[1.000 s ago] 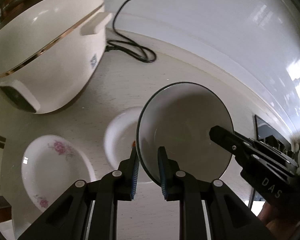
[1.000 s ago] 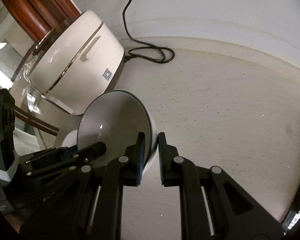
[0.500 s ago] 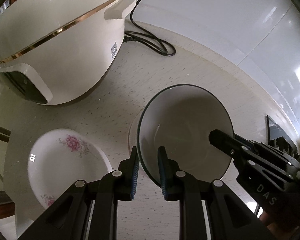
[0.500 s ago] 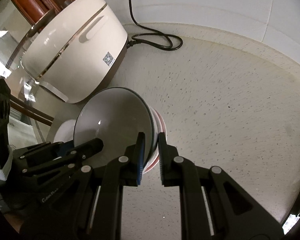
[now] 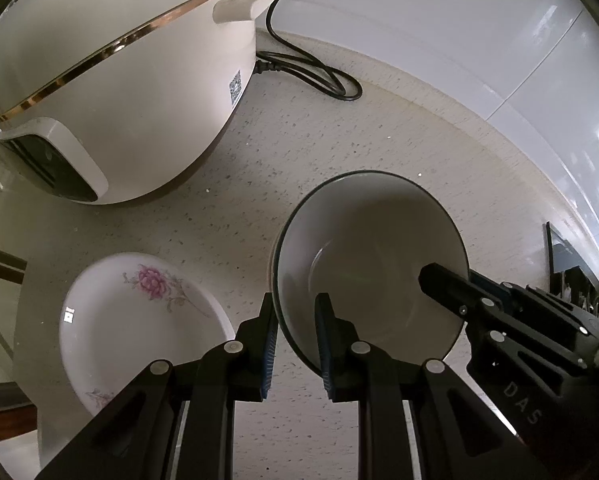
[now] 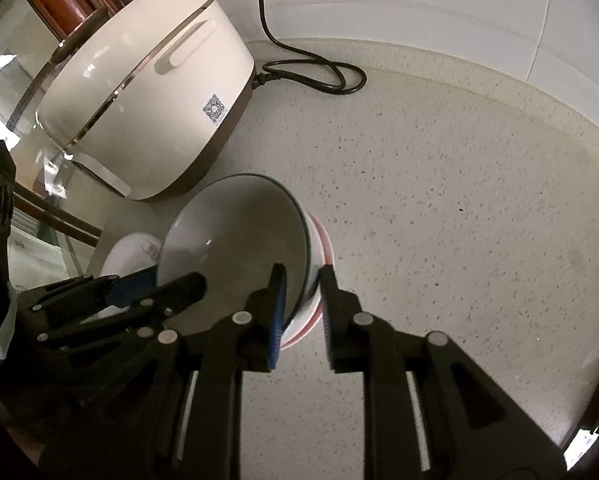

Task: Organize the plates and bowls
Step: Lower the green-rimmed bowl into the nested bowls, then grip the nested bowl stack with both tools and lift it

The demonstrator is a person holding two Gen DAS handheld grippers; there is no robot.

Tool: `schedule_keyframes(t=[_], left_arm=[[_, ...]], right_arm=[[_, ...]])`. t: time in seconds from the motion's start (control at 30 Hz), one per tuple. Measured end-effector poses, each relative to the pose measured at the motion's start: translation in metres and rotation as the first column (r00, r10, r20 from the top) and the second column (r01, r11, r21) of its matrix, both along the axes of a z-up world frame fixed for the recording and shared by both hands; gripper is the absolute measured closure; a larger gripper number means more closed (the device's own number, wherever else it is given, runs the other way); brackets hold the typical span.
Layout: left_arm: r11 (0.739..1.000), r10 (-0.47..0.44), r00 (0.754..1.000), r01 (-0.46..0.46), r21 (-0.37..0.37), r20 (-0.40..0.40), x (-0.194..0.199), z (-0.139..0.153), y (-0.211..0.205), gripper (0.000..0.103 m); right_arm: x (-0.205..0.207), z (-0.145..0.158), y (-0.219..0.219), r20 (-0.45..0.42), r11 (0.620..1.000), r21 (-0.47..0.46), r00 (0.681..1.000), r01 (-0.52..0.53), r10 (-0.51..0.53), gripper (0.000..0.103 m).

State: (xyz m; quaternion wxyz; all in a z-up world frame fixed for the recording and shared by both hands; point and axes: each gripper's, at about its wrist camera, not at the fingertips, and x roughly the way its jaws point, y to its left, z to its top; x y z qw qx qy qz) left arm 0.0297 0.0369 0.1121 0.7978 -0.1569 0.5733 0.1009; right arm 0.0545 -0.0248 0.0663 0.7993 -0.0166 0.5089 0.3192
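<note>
A white bowl with a dark rim (image 5: 371, 256) is tilted and rests in a white bowl with a red rim (image 6: 319, 248) on the speckled counter. My left gripper (image 5: 295, 340) is shut on the dark-rimmed bowl's near edge. My right gripper (image 6: 302, 304) straddles the opposite edge of the same bowl (image 6: 235, 240), its jaws a little apart around the rim; it also shows in the left wrist view (image 5: 451, 284). A white plate with pink flowers (image 5: 139, 320) lies to the left of the bowls and shows in the right wrist view (image 6: 135, 248).
A cream rice cooker with a gold band (image 5: 111, 72) stands at the back left, close to the bowls. Its black cord (image 6: 319, 72) loops on the counter by the white wall. A glass tabletop edge (image 6: 39, 208) lies to the left.
Both grippers have carried the dark-rimmed bowl down and onto the red-rimmed bowl. The right gripper's jaws have parted slightly.
</note>
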Motion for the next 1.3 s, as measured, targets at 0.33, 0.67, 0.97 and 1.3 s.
schedule_keyframes(t=[0.33,0.67,0.97,1.3], left_arm=[[1.0,-0.014,1.0,0.014,0.0,0.014,0.0,0.003,0.001,0.055],[0.994,0.05,0.999,-0.048,-0.093,0.014,-0.005,-0.005,0.025,0.048],[0.963,0.068,0.998,-0.069,-0.259,-0.015,0.002,-0.029,0.043,0.048],[0.92,0.03,0.998,-0.05,-0.388,-0.056,0.017,-0.054,0.046,0.048]], right_arm=[[0.005,0.002,-0.005,-0.004,1.0,0.006,1.0,0.018,-0.018,0.065],[0.022,-0.015,-0.02,-0.139,0.994,0.092,0.989,0.057,-0.044,0.055],[0.042,-0.044,-0.023,-0.32,0.977,0.197,0.947,0.081,-0.014,0.055],[0.053,-0.064,-0.018,-0.408,0.964,0.262,0.911,0.055,0.059,0.055]])
